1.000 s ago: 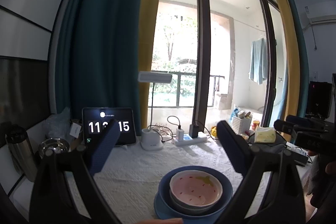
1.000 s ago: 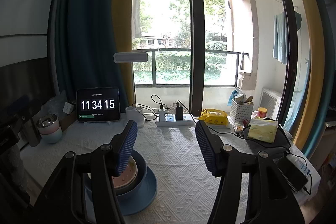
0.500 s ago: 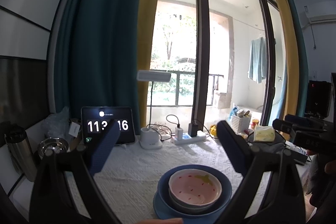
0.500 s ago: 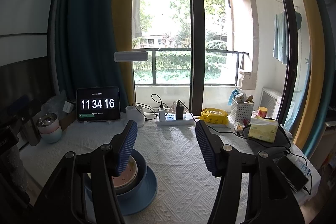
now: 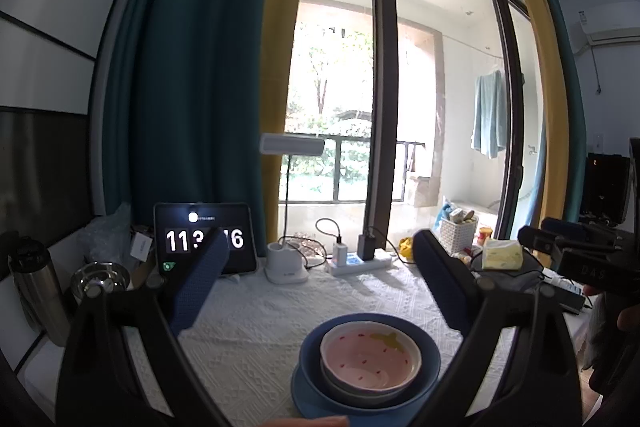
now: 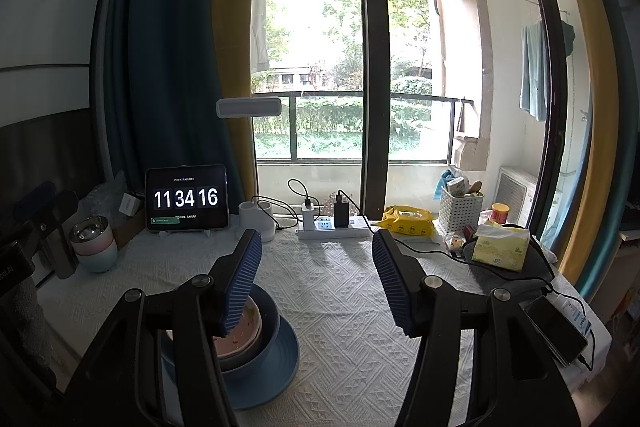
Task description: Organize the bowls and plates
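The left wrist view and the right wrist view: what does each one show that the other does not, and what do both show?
Only the left wrist view shows the whole inside of the pink bowl and the steel flask. Only the right wrist view shows the yellow wipes pack fully and the phone. Both show the stacked blue bowl on the blue plate, the clock tablet and the tissue pack.

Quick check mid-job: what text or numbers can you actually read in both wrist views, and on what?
"11 34 16": tablet clock; the left tool's finger covers the middle digits in the left view.
"DAS": the right tool's body.
Small lines on the tablet, the yellow wipes pack and the tissue pack: too small to read.
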Demonstrator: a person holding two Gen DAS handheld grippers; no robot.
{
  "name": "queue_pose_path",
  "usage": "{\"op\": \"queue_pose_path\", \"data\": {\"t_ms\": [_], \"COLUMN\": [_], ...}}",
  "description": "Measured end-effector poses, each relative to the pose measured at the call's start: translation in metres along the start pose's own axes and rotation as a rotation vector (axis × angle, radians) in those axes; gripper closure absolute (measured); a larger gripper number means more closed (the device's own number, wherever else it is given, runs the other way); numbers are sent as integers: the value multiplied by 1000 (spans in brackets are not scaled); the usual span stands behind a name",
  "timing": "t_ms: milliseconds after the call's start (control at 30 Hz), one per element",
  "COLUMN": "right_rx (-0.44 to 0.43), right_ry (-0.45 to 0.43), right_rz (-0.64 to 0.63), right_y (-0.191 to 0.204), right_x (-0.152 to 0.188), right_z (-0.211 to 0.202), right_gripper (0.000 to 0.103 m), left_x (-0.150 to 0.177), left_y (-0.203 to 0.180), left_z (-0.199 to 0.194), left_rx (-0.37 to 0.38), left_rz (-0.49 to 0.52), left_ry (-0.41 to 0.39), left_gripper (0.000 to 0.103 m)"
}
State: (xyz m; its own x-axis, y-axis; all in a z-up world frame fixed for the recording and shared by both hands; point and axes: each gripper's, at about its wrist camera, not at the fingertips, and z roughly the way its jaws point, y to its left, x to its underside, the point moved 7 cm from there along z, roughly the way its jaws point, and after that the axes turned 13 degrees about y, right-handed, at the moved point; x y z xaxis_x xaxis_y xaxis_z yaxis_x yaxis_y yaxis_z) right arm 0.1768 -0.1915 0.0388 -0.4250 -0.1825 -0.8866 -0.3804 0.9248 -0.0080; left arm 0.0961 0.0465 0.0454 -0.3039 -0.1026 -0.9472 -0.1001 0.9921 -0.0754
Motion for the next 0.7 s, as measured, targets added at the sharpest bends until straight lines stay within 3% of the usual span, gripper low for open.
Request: {"op": "queue_pose_path", "data": {"t_ms": [700], "right_rx": [0], "right_ry": [0], "right_rz": [1], "right_y": [0], "right_x": [1], "right_z": [0], "right_gripper": [42], "left_x": [0], "left_y": [-6], "left_z": [-3], "left_rx": [13], "left_rz": [9], "left_ry": [-3], "left_gripper": [9]}}
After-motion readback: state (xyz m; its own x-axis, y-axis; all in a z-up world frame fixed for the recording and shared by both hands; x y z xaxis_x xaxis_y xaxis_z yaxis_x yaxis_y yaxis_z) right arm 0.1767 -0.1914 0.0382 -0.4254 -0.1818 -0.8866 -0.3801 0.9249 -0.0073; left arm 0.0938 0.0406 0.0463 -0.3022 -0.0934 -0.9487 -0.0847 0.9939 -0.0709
